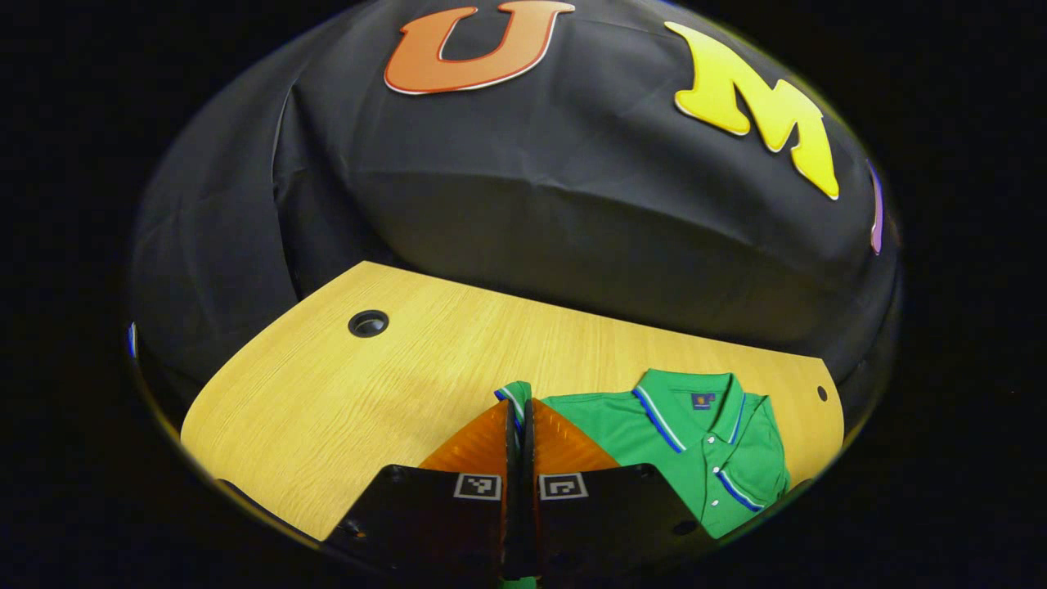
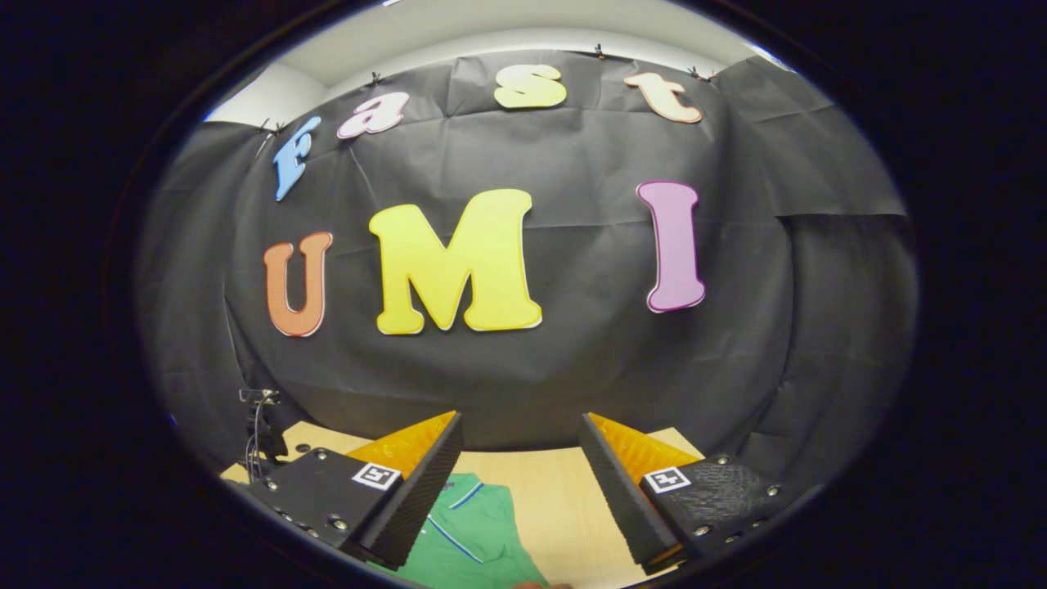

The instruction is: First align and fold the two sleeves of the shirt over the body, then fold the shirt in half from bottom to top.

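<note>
A green polo shirt with blue and white trim lies face up on the wooden table, collar toward the booth wall, in the left gripper view. My left gripper is shut on one sleeve, and the striped cuff pokes out past its tips, lifted over the shirt's edge. In the right gripper view my right gripper hangs open above the table with nothing between its fingers. Below its left finger lies part of the green shirt.
A round cable hole sits in the table's far left part and a smaller hole near its right edge. A small stand with cables is at the table's left corner. Bare wood lies right of the shirt.
</note>
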A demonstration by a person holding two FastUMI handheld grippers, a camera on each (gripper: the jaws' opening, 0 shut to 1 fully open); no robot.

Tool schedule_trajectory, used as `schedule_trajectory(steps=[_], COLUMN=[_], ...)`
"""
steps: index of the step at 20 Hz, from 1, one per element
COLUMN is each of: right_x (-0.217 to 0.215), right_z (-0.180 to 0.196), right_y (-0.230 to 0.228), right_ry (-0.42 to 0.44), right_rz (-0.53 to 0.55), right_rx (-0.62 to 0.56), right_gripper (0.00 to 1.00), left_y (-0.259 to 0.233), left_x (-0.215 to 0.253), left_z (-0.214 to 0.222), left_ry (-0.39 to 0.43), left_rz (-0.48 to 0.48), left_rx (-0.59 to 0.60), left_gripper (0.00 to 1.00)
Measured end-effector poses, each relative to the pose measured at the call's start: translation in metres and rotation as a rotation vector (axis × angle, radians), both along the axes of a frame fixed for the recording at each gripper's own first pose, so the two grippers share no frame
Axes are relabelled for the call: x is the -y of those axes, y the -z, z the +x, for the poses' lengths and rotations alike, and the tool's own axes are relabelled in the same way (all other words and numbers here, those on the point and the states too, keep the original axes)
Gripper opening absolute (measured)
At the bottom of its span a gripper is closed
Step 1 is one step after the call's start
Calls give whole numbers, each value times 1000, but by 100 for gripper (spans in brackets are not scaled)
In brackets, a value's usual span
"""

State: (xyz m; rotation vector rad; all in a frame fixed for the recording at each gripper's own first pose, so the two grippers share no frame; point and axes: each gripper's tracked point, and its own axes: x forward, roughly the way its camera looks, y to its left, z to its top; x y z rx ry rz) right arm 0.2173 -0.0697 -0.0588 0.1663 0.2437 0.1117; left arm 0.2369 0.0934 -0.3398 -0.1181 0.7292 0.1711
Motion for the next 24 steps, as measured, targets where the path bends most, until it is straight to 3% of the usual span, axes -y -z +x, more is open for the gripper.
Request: schedule_trajectory(steps=[11,24], right_x=[18,44], right_z=[-9,-17], right_y=[-3,4], right_ry=[29,69], right_rz=[-4,14], right_rx=[6,-5], right_gripper=[93,92], left_y=[0,17], left_x=[91,145], left_z=[-4,-23], left_ry=[149,217], left_rz=[-25,-25], left_rx=[-3,-50], left_gripper=[3,3])
